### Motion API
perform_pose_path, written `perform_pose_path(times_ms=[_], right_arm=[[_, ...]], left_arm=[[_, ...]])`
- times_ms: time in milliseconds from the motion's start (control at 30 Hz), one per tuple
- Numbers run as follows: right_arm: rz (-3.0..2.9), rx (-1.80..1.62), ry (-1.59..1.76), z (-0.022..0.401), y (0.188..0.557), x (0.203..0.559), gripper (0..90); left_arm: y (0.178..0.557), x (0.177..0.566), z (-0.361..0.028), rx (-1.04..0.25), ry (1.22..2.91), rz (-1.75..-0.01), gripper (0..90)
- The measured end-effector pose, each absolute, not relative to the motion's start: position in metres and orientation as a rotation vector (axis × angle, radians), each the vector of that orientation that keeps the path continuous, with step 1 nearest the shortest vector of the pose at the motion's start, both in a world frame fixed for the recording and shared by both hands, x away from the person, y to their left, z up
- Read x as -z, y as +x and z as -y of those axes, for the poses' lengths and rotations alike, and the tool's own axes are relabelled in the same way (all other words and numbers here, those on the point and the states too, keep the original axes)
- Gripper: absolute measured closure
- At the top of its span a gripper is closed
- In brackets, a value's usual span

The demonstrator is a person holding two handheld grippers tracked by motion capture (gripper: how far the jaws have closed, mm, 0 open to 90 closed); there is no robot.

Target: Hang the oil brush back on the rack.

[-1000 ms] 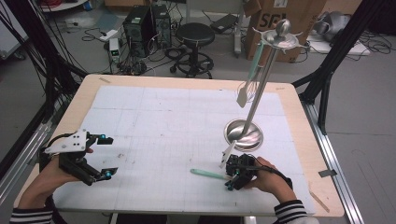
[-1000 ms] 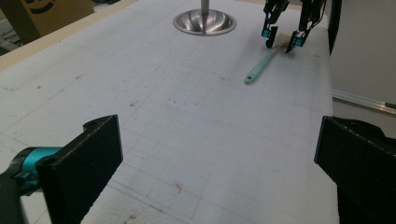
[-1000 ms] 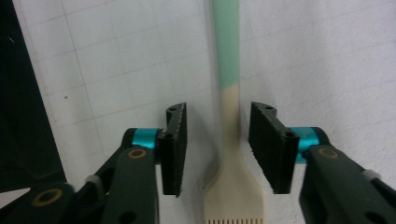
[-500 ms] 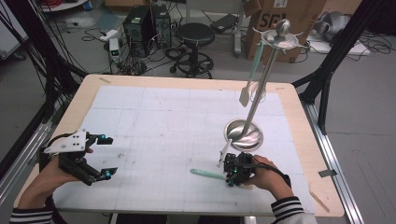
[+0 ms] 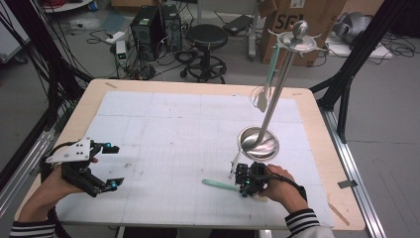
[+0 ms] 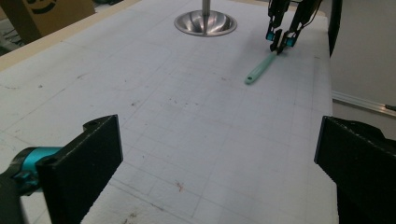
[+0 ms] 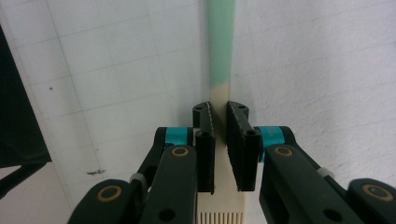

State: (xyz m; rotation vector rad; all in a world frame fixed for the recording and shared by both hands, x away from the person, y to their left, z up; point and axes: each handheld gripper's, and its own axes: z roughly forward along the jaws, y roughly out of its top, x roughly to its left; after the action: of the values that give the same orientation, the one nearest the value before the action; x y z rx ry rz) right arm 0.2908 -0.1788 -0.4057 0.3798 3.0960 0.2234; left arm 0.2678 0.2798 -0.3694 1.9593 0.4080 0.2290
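High view, change: the right gripper (image 5: 246,182) sits in the same spot as a second ago, but its jaws have just been closing; the utensil is now between them. The left gripper (image 5: 110,166) has not shifted.
High view, task's thing: a utensil with a green handle (image 5: 220,185) lies flat on the white mat (image 5: 188,129) at about 5 o'clock, its handle pointing toward 9 o'clock from the right gripper.
High view, surroundings: a steel stand (image 5: 259,142) rises just beyond the right gripper, at 1 o'clock from it, with another green-handled tool (image 5: 268,74) hanging from its top.
High view, room: the mat between the two grippers is bare; the table's near edge lies close under both hands.
Left gripper view, tongs: jaws spread wide, nothing between them; the utensil (image 6: 259,70) and the right gripper (image 6: 280,44) show at 1 o'clock, the stand's base (image 6: 205,22) at 12.
Right gripper view, tongs: pressed together on the utensil's cream neck (image 7: 219,100); the green handle (image 7: 220,42) runs toward 12 o'clock.
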Motion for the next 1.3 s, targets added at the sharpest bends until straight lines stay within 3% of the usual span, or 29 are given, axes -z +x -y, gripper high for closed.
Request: perform_pose_path(times_ms=[333, 833, 1300], right_arm=[[-3.068, -0.507, 0.447, 0.200, 0.295, 0.385, 81.9], [-2.926, -1.089, 0.505, 0.269, 0.281, 0.329, 81.8], [-2.747, -1.308, 0.506, 0.325, 0.270, 0.277, 81.8]], left_arm=[[0.270, 0.372, -0.282, -0.226, 1.963, -0.426, 1.6], [0.272, 0.374, -0.286, -0.235, 1.968, -0.442, 1.7], [0.272, 0.375, -0.289, -0.238, 1.963, -0.463, 1.7]])
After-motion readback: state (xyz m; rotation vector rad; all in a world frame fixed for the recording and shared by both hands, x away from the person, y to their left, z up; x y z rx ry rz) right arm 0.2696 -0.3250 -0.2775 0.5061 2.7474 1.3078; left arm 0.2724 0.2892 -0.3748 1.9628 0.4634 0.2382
